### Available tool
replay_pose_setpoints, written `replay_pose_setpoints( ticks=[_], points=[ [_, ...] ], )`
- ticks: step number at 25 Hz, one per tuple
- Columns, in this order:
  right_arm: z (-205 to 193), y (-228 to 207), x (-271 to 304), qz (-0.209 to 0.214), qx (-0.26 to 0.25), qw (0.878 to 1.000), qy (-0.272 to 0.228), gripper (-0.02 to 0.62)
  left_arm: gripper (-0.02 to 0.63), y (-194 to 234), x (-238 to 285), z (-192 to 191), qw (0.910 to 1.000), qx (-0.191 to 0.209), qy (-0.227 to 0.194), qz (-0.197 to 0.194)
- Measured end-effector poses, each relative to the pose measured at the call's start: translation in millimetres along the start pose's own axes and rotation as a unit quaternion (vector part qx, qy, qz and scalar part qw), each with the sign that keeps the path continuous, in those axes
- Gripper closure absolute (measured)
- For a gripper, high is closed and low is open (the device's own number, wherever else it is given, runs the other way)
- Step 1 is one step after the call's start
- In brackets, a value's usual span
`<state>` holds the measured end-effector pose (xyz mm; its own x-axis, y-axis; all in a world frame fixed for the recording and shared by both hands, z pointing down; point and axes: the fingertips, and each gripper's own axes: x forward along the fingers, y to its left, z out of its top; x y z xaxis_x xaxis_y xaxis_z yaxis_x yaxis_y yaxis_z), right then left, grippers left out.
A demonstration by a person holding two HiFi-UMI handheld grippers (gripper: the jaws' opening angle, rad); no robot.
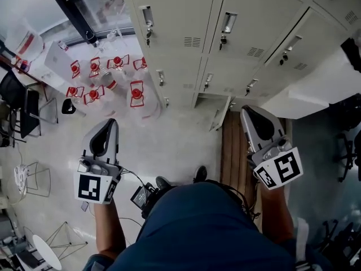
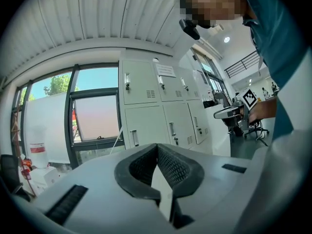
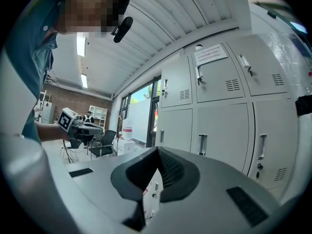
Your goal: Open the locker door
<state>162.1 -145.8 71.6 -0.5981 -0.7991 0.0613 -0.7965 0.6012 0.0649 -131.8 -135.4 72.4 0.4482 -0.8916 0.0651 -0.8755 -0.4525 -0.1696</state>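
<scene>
Head view: locker door (image 1: 221, 113) ajar | gripper views: L tool (image 2: 157, 146), R tool (image 3: 157, 149) clenched, empty

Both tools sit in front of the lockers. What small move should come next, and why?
Probably open the right tool and bring it toward a lower locker handle. Its jaws are shut on nothing, it hangs short of the lockers, and no handle is touched yet. The left tool is shut too.

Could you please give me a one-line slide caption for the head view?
Standing before grey lockers, a person holds the left gripper and right gripper, jaws shut and empty.
</scene>
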Motion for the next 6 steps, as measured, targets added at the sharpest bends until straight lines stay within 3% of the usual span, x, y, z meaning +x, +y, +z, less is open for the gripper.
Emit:
replay_pose_setpoints(
  ticks=[6],
  points=[
    [3.3, -21.9, -17.5, -0.003, 0.000, 1.000, -0.002, 0.558, 0.589, -23.6, 6.3, 11.0, 1.0000, 0.004, 0.001, 0.004]
  ],
)
